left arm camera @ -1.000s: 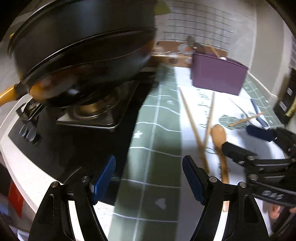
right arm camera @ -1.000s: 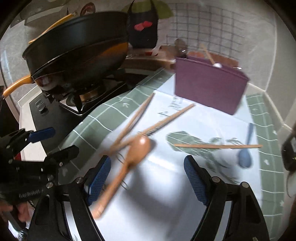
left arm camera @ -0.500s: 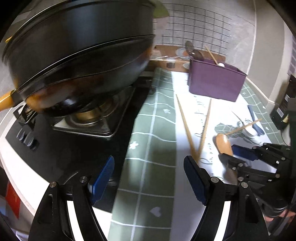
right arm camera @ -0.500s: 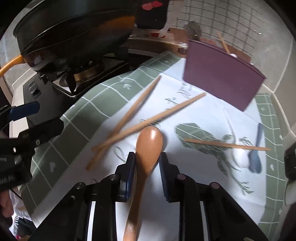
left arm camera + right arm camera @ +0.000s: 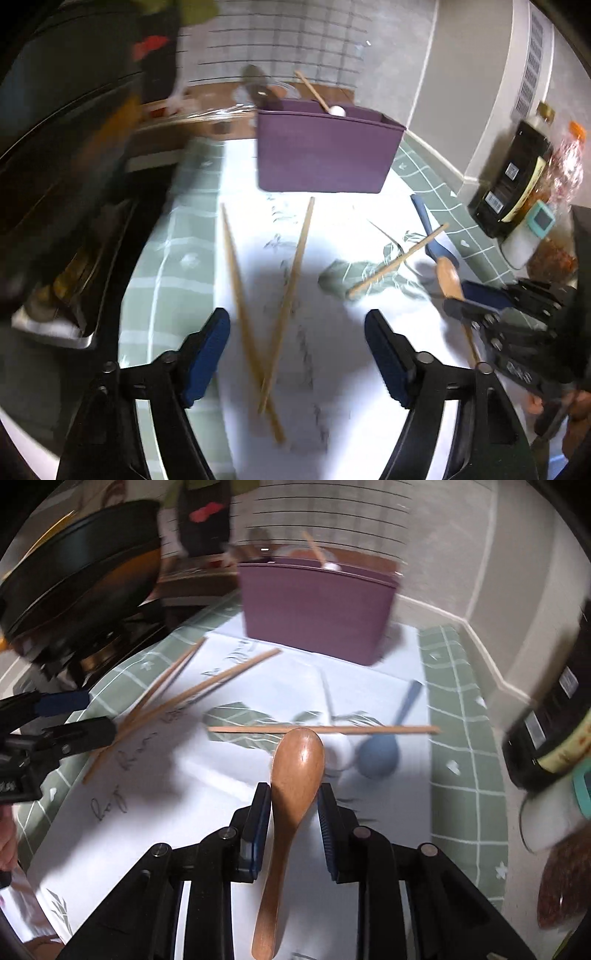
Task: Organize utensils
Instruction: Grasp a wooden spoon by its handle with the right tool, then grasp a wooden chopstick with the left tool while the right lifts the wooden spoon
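My right gripper is shut on a wooden spoon, bowl forward, held above the white sheet near a blue spoon and a white spoon. A single chopstick lies across those two. In the left wrist view, my left gripper hangs over two crossed chopsticks. Its jaws are closing, with the sticks between them and the pads not touching. The right gripper and the wooden spoon show at the right. A purple box with a few utensils stands behind.
A black pan sits on the stove at the left. A green grid mat lies under the white sheet. A dark bottle, a teal timer and bagged goods crowd the right edge by the wall.
My right gripper shut on the wooden spoon and carried it right, toward the blue and white spoons. My left gripper swung from the stove side to above the crossed chopsticks.
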### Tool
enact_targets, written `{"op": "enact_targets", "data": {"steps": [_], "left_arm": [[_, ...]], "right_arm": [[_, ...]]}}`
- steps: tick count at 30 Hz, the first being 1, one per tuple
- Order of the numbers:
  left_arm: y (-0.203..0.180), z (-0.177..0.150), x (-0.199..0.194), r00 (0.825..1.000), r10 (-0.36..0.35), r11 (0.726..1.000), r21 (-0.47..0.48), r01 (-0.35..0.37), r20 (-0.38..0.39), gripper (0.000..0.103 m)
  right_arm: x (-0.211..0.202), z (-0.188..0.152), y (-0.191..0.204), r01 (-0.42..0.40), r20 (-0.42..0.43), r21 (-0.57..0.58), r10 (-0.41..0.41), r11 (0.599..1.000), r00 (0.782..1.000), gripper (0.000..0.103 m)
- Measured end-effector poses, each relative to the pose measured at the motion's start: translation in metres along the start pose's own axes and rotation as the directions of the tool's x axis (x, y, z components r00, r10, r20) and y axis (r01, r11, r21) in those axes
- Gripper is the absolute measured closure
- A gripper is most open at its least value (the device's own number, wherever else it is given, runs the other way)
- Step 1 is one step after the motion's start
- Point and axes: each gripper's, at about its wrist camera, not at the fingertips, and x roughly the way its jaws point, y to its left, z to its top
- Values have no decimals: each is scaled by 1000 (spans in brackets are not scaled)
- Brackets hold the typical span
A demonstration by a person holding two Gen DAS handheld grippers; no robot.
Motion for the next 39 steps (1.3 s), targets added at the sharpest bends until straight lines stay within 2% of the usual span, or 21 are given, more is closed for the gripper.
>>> {"op": "enact_targets", "data": {"steps": [2,5,7,8,11,12,15,19,23,25,29,31,35,39], "left_arm": [[-5,21,19,999,-18,1000,14,19,-50,43],[-16,48,46,994,-30,997,67,37,-105,46],[-20,59,59,990,-31,994,101,46,-139,55],[-22,66,69,984,-39,992,111,58,-174,67],[-22,75,90,968,-41,992,103,69,-248,71],[-20,77,96,964,-35,994,95,62,-264,76],[-17,79,109,960,-6,995,90,33,-280,83],[-15,78,120,950,-21,996,70,46,-313,88],[-15,74,116,959,-9,997,75,32,-282,96],[-10,72,109,967,-12,998,50,26,-256,96],[-1,62,78,982,-64,997,-53,55,-178,96],[2,52,61,989,-61,996,-76,51,-135,96],[5,35,38,995,-61,993,-106,52,-82,96],[8,29,16,997,-74,989,-128,70,-25,96]], "right_arm": [[0,-1,-6,0,-1,20,0,1000,1000,80],[1,-2,-9,1,-5,35,-1,999,1000,80],[1,-3,-11,1,-9,41,0,999,1000,80],[0,-4,-11,0,-10,43,0,999,1000,80],[-1,-5,-13,-2,-9,49,2,999,1000,80],[-1,-5,-14,-3,-11,49,3,999,1000,80],[-3,-7,-14,5,-12,37,-4,999,1000,80],[-3,-8,-15,5,-17,33,-5,999,1000,80],[-3,-6,-17,-6,-22,32,6,999,1000,79],[-2,-5,-17,-21,-25,26,22,999,999,79],[-3,-2,-18,-50,-13,14,51,999,999,79],[-5,1,-19,-74,1,13,74,997,997,79],[-6,8,-21,-118,2,16,118,993,993,79],[-4,17,-18,-102,7,-2,102,995,995,79]]}}
